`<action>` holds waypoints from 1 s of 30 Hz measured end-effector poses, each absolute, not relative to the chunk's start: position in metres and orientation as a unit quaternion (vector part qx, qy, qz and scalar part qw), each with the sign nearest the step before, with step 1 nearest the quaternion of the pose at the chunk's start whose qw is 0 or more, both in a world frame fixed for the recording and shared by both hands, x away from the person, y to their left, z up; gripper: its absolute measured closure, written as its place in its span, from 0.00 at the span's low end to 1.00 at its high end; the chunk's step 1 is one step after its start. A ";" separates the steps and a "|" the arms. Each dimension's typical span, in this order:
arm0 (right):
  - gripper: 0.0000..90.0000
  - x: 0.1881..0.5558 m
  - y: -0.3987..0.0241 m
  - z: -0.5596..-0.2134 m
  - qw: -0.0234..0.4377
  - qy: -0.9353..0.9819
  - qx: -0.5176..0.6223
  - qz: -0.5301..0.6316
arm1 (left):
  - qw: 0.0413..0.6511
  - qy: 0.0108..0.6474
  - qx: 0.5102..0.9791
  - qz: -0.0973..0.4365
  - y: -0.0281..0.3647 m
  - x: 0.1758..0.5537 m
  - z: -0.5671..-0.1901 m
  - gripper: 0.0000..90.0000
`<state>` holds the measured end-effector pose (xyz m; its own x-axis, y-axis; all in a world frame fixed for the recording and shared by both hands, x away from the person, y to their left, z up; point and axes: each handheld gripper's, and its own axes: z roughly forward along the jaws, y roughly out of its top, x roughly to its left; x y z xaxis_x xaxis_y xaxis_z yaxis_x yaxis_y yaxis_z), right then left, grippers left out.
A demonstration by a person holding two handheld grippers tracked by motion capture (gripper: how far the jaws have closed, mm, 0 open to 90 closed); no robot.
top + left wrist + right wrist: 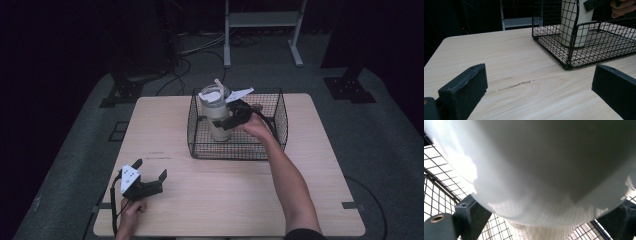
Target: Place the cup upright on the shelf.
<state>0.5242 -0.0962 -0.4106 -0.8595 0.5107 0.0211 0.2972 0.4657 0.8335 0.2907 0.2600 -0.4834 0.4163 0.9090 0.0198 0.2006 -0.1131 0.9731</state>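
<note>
Wooden table (225, 185), grey carpet (380, 140), wire basket (280, 107), dark room

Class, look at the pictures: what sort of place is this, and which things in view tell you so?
Probably a lab or recording workspace, not a home: a bare wooden table on grey carpet, loose cables across the floor, and metal stand legs against a dark backdrop.

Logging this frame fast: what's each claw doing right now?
Left claw: open, holding nothing, low over the table.
Right claw: closed on the tumbler inside the wire basket.
</note>
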 end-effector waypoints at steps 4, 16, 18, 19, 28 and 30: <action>0.09 0.523 -0.099 -0.409 0.119 0.849 0.240 0.456 | 0.518 0.419 0.663 0.342 0.260 0.291 -0.483 0.00; 0.10 0.517 -0.108 -0.410 0.128 0.850 0.245 0.448 | 0.516 0.415 0.666 0.343 0.260 0.290 -0.483 0.00; 0.10 0.515 -0.109 -0.410 0.129 0.851 0.247 0.445 | 0.516 0.416 0.666 0.343 0.260 0.290 -0.483 0.00; 0.10 0.515 -0.109 -0.410 0.128 0.852 0.248 0.442 | 0.516 0.416 0.666 0.343 0.260 0.290 -0.483 0.00; 0.10 0.507 -0.118 -0.401 0.132 0.857 0.246 0.433 | 0.515 0.415 0.667 0.343 0.260 0.290 -0.483 0.00; 0.10 0.505 -0.120 -0.398 0.130 0.859 0.248 0.429 | 0.514 0.415 0.667 0.343 0.259 0.290 -0.483 0.00</action>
<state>0.5053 -0.1204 -0.3978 -0.8433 0.5374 -0.0102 0.3142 0.5083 0.8018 0.2901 0.2595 -0.4833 0.4201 0.9069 0.0315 0.2002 -0.1265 0.9715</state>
